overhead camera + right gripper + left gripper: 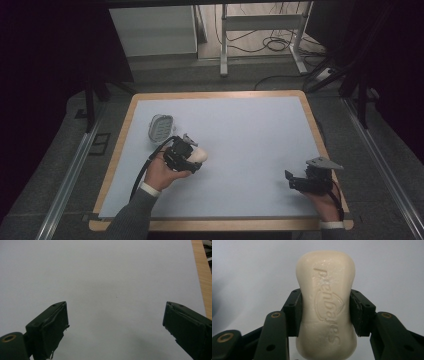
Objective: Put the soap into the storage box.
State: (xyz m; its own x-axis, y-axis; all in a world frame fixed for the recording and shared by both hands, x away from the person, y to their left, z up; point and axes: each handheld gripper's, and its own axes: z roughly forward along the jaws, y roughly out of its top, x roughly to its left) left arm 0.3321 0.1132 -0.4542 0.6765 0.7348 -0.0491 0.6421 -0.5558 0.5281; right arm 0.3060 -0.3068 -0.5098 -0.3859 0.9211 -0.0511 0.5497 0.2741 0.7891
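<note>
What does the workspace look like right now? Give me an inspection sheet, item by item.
Surface: pale sheet on a wooden-edged table, bare across the middle.
Job's things: cream soap bar, clamped at its waist; white soap dish lies beyond it on the sheet.
Clutter: nothing seen.
Grippers: left gripper shut on the soap bar; right gripper open, nothing between its jaws.
Cables: black cable trails from the left gripper.
Surroundings: metal frame legs and loose floor cables behind the table.
</note>
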